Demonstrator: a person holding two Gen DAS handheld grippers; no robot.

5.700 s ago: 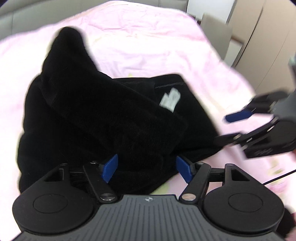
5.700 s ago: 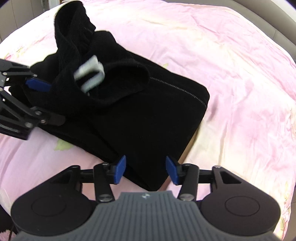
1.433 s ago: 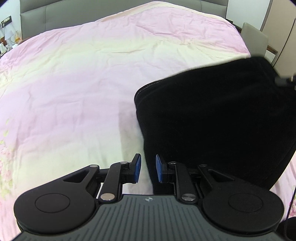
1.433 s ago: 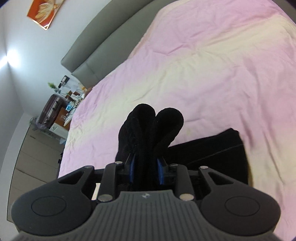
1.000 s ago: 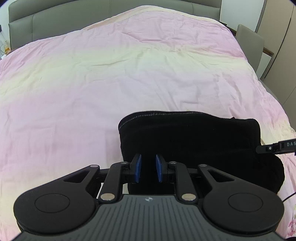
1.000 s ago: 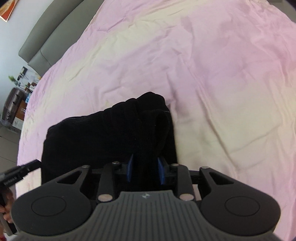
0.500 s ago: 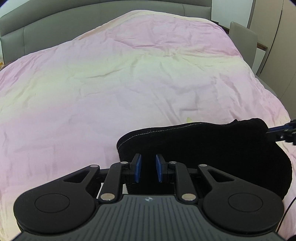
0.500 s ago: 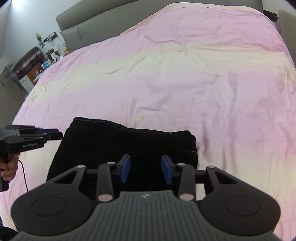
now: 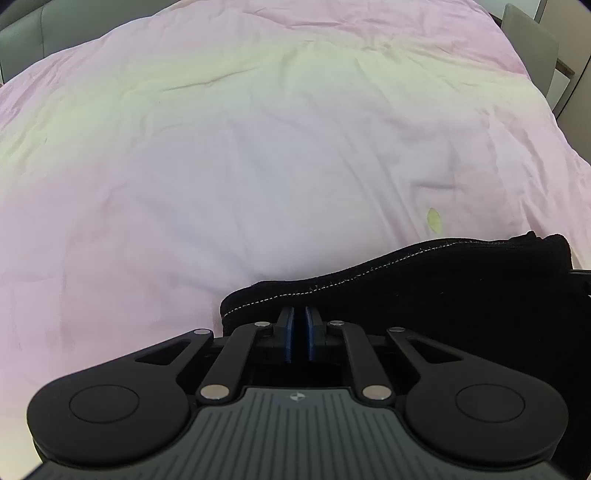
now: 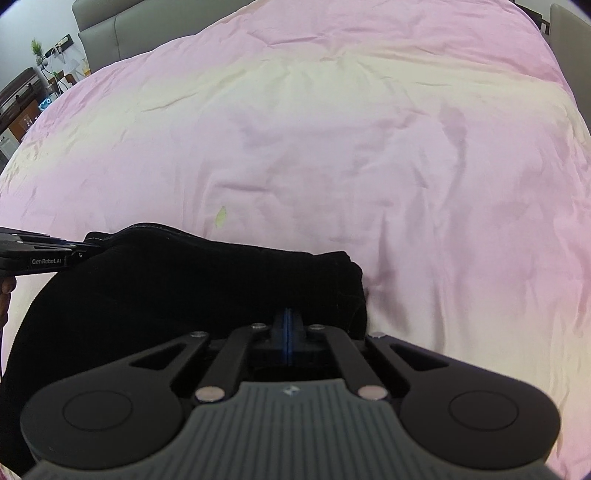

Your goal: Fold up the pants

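The black pants (image 9: 443,295) lie folded in a flat bundle on the pink bed cover (image 9: 258,147). My left gripper (image 9: 299,321) sits at the bundle's near left corner with its blue pads nearly together; I cannot see cloth between them. In the right wrist view the pants (image 10: 184,280) spread to the left and my right gripper (image 10: 288,325) is shut with pads touching, over the bundle's near right corner. The left gripper (image 10: 79,249) shows there at the far left edge of the bundle.
The pink cover (image 10: 369,147) stretches far ahead. A grey headboard (image 10: 110,22) stands at the back. A nightstand with small items (image 10: 22,96) is at the back left. A chair (image 9: 532,40) stands to the right of the bed.
Both grippers have come lower and closer to the bed. The right gripper has gone from open to shut. The left pads have drawn closer together. The pants lie flatter.
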